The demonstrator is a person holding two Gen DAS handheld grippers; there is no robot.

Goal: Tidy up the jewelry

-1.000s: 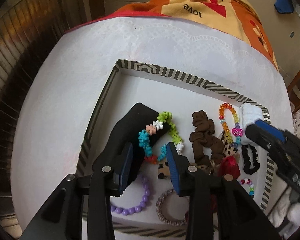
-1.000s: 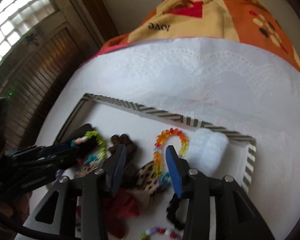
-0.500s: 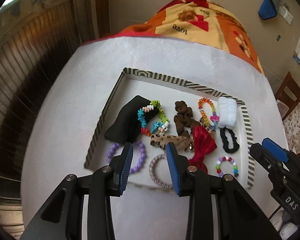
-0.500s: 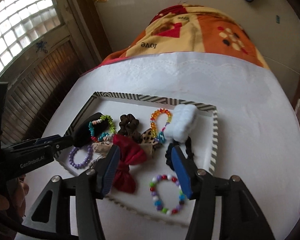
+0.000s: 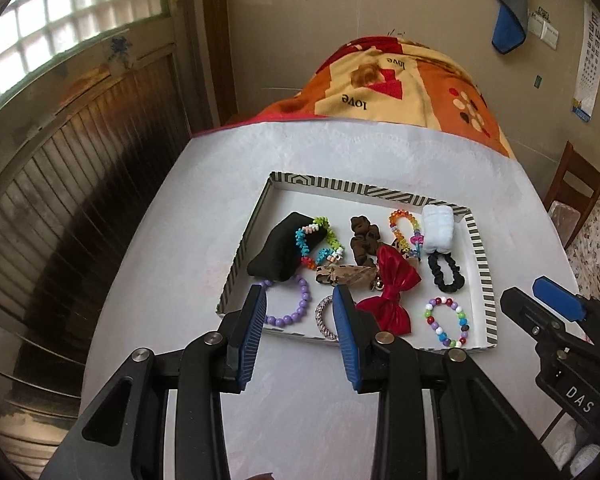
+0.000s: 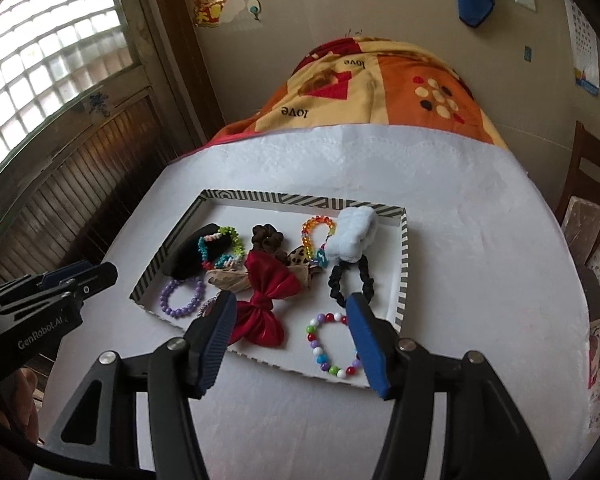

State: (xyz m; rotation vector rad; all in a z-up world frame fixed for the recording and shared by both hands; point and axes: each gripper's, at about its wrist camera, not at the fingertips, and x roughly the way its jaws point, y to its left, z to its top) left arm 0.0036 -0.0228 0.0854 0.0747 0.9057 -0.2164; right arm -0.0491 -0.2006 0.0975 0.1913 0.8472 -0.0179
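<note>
On the white-covered worktop (image 5: 188,264) sits a shallow tray (image 5: 478,240) with a black-and-white striped rim, holding all the jewelry and hair pieces. Along its far side lie a black pouch (image 5: 278,250) with a multicoloured flower bracelet (image 5: 320,242) resting on it, a brown scrunchie (image 5: 362,238), a rainbow bead bracelet (image 5: 404,226) and a white fluffy scrunchie (image 5: 438,228). Nearer lie a purple bead bracelet (image 5: 296,308), a leopard-print bow (image 5: 346,274), a red satin bow (image 5: 392,292), a black scrunchie (image 5: 446,272), a woven bangle (image 5: 324,318) and a mixed-colour bead bracelet (image 5: 448,322).

The left gripper (image 5: 300,332) hangs above the near edge of the tray, its blue pads apart and nothing between them. The right gripper (image 6: 292,344) hovers over the tray's near right part, above the red bow and the mixed-colour bracelet; its jaws have just been opening and stand wide with nothing held. Each gripper shows at the edge of the other's view. Beyond the worktop lies an orange patterned blanket (image 6: 380,88).
</note>
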